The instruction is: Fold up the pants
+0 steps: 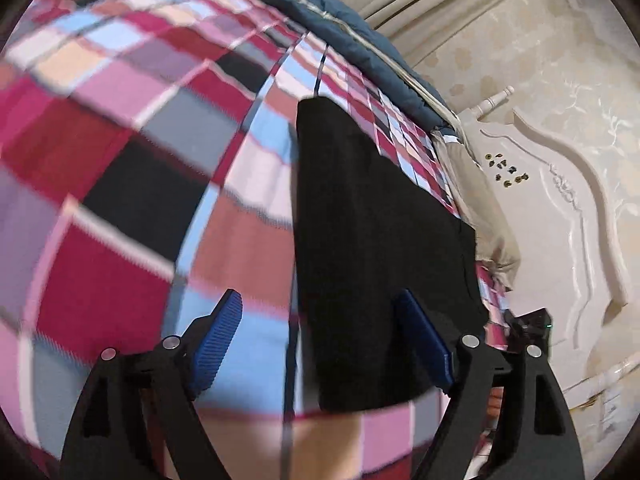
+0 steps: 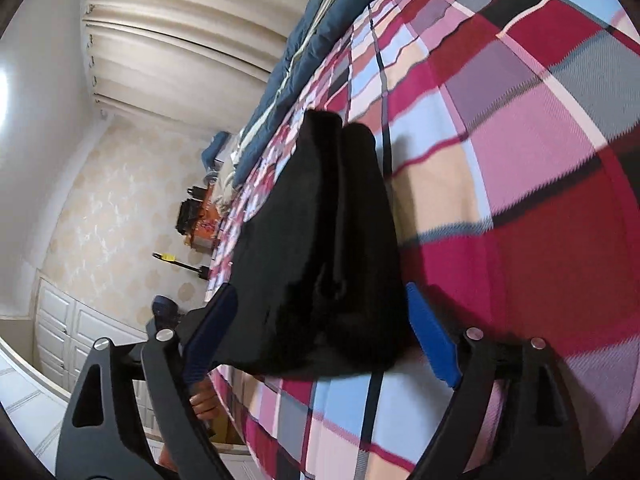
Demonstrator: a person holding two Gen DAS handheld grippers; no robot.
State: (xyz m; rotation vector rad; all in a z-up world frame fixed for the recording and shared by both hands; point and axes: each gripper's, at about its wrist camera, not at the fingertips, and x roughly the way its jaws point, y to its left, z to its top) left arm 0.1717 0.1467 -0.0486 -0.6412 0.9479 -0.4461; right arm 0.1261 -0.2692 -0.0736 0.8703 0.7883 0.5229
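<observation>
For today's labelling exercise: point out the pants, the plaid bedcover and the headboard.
pants (image 1: 372, 240), left wrist view, middle of the black fabric.
plaid bedcover (image 1: 120, 152), left wrist view, bare checked area.
headboard (image 1: 560, 200), left wrist view, carved cream panel.

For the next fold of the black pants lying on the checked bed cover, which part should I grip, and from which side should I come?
Probably the near end of the black folded pants, which lies closest between both grippers' open jaws. Come from this near side, low along the checked pink, red and blue bed cover. In the right wrist view the layers are stacked flat with one thick edge facing you, so one pinch can likely catch all layers.
</observation>
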